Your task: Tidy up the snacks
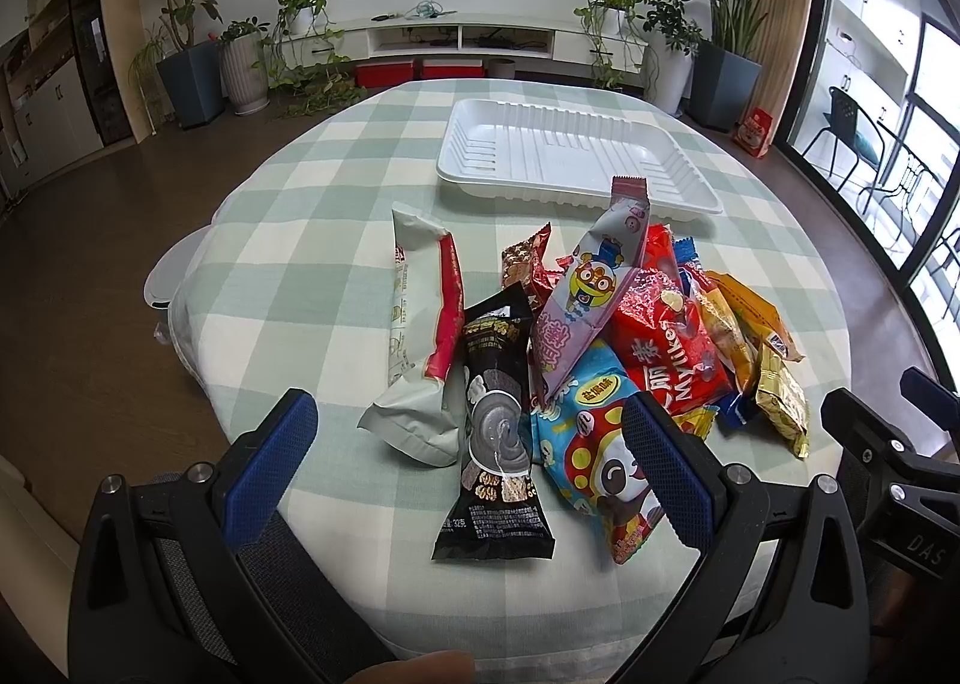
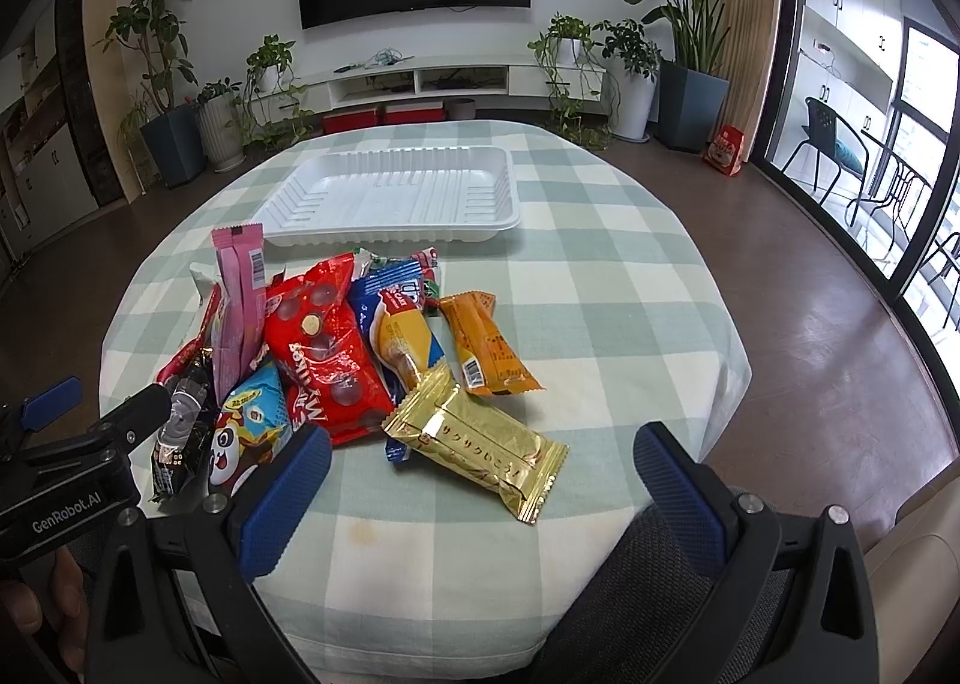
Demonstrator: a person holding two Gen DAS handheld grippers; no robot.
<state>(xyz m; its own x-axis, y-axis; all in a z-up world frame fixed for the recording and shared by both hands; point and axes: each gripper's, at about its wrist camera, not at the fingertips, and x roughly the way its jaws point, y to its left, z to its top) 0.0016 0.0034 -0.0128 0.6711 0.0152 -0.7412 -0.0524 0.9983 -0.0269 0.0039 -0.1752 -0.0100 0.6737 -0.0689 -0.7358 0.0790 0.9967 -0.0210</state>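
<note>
Left gripper [image 1: 468, 468] wide over black packet [image 1: 495, 444]; right gripper [image 2: 480, 480] wide near gold packet [image 2: 480, 447]; empty tray [image 1: 576, 198] at twelve o'clock, likely awaiting snacks.

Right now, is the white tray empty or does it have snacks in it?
Empty. The white tray shows only its bare ribbed floor in both views; the snack packets lie piled on the tablecloth in front of it.

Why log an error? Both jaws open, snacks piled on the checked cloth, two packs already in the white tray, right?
Not quite: the white tray holds nothing, as the right wrist view shows. Both grippers' jaws stand open, and the snack pile lies on the checked cloth.
</note>
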